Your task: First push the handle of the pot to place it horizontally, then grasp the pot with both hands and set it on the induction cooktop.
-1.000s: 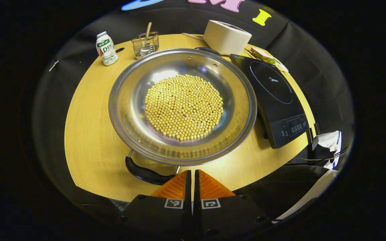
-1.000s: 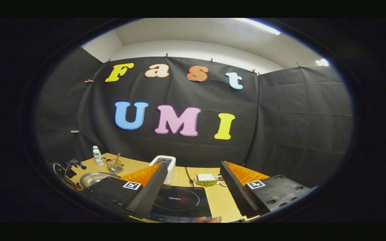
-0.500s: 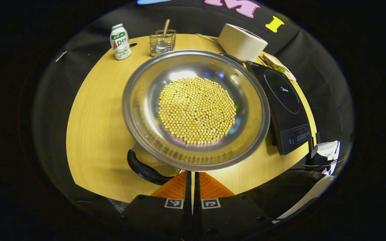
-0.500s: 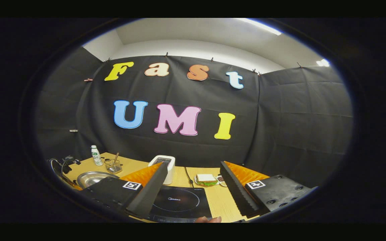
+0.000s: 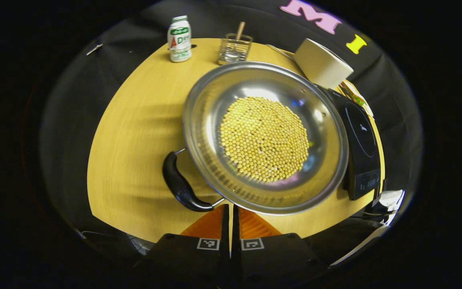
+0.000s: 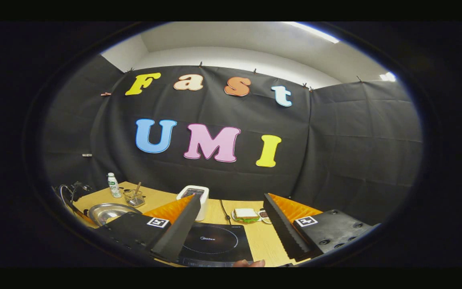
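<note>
Landmark: pot (image 5: 215,120), wide shallow steel, on wood table (image 5: 134,136).

- Pot contents: yellow beans (image 5: 264,138), heaped mid-bottom.
- Pot handle (image 5: 181,185): black, curved, at pot's near-left rim on two wire stubs; free of any grip.
- Left gripper (image 5: 230,218): just below pot's near rim, fingers pressed flat together w/ nothing between; tips close to handle's lower end, contact not clear.
- Cooktop (image 5: 361,140): black, right of pot, pot rim overlapping its left edge in left gripper view. Pot not on it yet.
- White box appliance (image 5: 322,62): behind pot, right side.
- Wire basket (image 5: 234,49) w/ wooden stick: behind pot, centre.
- Small bottle (image 5: 179,34), white w/ green cap: behind pot, left.

Right gripper view:
- Right gripper (image 6: 231,224): well right of pot (image 6: 106,212), above cooktop (image 6: 215,243); fingers spread wide, holding nothing.
- Sandwich on plate (image 6: 246,214): behind cooktop, far right of pot.
- White appliance (image 6: 194,196), basket (image 6: 134,197), bottle (image 6: 113,185): behind pot, along table's back edge (image 6: 163,197).
- Fingertip of a person (image 6: 249,263): bottom edge, by cooktop front.
</note>
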A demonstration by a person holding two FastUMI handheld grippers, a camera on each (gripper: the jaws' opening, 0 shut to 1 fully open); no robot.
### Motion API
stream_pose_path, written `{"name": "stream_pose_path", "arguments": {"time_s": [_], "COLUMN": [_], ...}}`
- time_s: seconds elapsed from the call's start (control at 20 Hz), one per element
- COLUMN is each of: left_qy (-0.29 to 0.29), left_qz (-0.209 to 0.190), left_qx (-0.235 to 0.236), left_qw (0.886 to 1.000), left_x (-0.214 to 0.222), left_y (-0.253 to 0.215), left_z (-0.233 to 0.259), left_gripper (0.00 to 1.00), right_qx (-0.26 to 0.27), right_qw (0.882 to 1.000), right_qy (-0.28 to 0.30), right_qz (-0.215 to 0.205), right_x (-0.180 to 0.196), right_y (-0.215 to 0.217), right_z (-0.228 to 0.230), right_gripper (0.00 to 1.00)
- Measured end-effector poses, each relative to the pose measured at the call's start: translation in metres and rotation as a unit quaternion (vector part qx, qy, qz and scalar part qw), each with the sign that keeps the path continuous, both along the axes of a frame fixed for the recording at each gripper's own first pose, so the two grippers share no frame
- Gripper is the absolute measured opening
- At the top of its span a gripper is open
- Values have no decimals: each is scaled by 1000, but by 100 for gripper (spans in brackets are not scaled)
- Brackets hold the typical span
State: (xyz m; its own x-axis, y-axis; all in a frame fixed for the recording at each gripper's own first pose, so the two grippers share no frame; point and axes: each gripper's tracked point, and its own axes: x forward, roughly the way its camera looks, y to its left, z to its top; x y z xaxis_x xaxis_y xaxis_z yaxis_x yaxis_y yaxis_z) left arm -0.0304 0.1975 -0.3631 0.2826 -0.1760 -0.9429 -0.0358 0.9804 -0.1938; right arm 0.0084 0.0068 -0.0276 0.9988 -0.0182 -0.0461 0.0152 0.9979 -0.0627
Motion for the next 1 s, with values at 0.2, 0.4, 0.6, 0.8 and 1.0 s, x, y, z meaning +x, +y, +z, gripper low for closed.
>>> {"name": "stream_pose_path", "arguments": {"time_s": [0.2,0.4,0.6,0.8,1.0], "left_qy": [-7,-18,-35,-49,-53], "left_qz": [38,53,73,87,84], "left_qx": [0,13,18,23,35], "left_qw": [999,998,997,995,994], "left_x": [16,37,65,91,108], "left_y": [21,41,59,72,79], "left_z": [-4,-6,-7,-10,-14], "left_gripper": [5,5,5,5,5], "right_qx": [-7,-7,-15,-17,-21], "right_qw": [1000,1000,1000,1000,999], "right_qy": [5,10,15,24,27], "right_qz": [-1,-4,-6,-8,-11], "right_x": [-2,0,0,0,2], "right_y": [0,-2,0,1,-1], "right_z": [-4,-5,-10,-14,-17], "right_gripper": [98,96,96,96,99]}}
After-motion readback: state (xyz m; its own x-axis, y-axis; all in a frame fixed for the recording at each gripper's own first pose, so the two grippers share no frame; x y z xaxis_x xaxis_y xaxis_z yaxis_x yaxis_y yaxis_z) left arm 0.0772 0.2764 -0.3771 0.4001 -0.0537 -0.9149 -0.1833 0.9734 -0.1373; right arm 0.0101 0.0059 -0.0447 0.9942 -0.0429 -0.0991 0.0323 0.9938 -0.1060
